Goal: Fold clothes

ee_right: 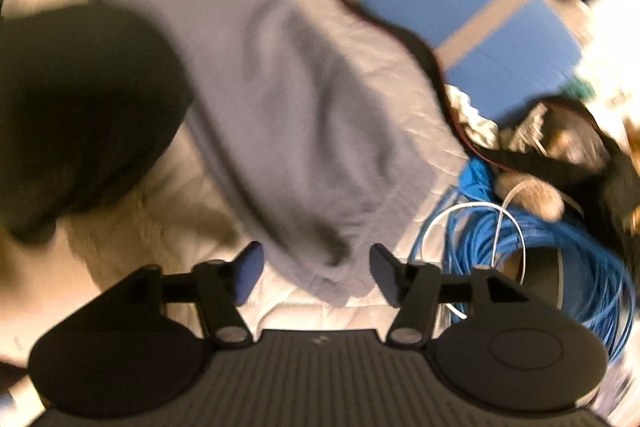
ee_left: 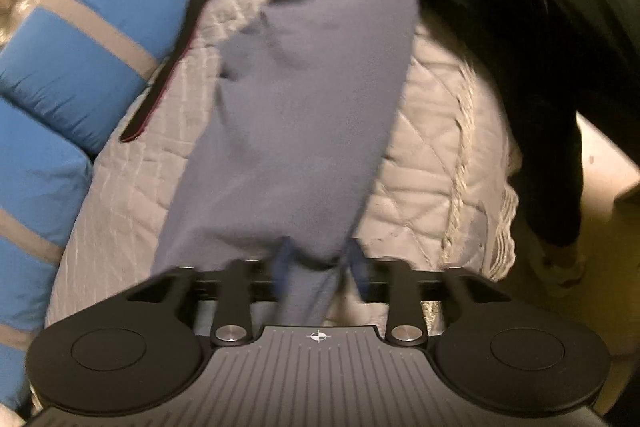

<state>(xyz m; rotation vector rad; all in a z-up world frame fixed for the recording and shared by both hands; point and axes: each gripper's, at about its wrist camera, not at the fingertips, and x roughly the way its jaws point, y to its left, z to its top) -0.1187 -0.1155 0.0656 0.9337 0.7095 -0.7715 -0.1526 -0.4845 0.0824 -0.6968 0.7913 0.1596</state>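
here, left gripper (ee_left: 320,267) around grey garment (ee_left: 304,75)

Left tongs (ee_left: 320,263) apparently pinched closed, right tongs (ee_right: 316,275) spread wide

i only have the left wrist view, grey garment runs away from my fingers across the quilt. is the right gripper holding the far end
Observer: No. The right gripper is open, its fingers on either side of the grey garment's end without closing on it.
Operator: anything near that end i could snag
Observer: Yes, a coil of blue cable lies just right of the right gripper, with a white cable looped over it.
Operator: and my own grip
Observer: In the left wrist view the left gripper is closed on the garment's near end, cloth bunched between the fingers.
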